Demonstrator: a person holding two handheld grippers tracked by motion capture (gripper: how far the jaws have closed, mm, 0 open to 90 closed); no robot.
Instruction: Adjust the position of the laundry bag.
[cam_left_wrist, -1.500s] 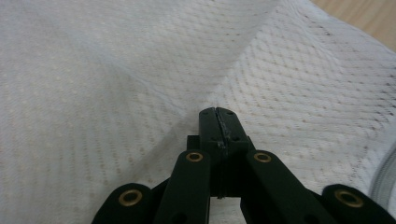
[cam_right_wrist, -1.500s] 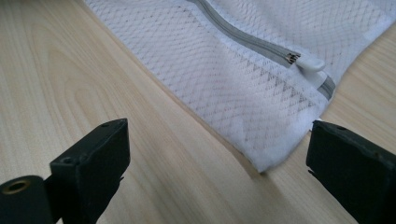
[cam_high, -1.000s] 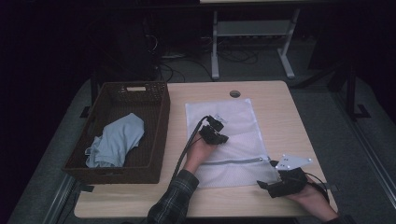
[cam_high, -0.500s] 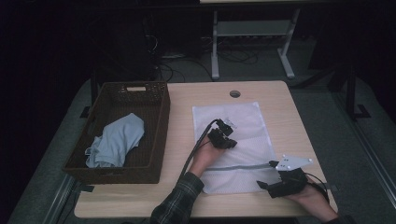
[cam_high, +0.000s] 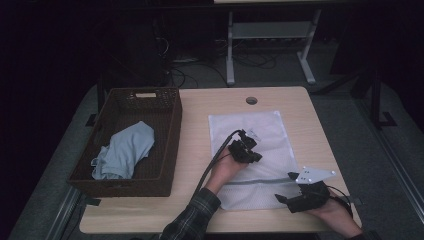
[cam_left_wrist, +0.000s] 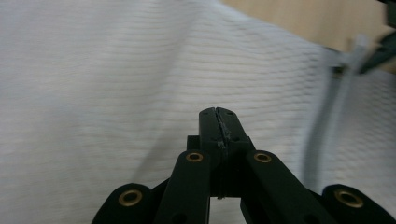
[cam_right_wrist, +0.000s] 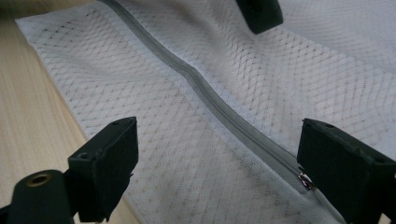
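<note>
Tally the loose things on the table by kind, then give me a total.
White mesh laundry bag: 1
Brown wicker basket: 1
Light blue garment, lying in the basket: 1
Total: 3

The tall dark woven basket (cam_high: 165, 150) walls off the table's left side. Bare light wooden tabletop (cam_high: 195, 135) lies open between it and the flat white mesh bag (cam_high: 265, 130), and along the far edge.

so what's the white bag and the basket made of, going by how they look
The white bag looks like thin synthetic mesh, matte: the right gripper view shows an open diamond weave and a grey zipper, probably plastic-toothed. The basket looks like dark brown woven wicker or rattan, possibly imitation, from its ribbed walls.
</note>
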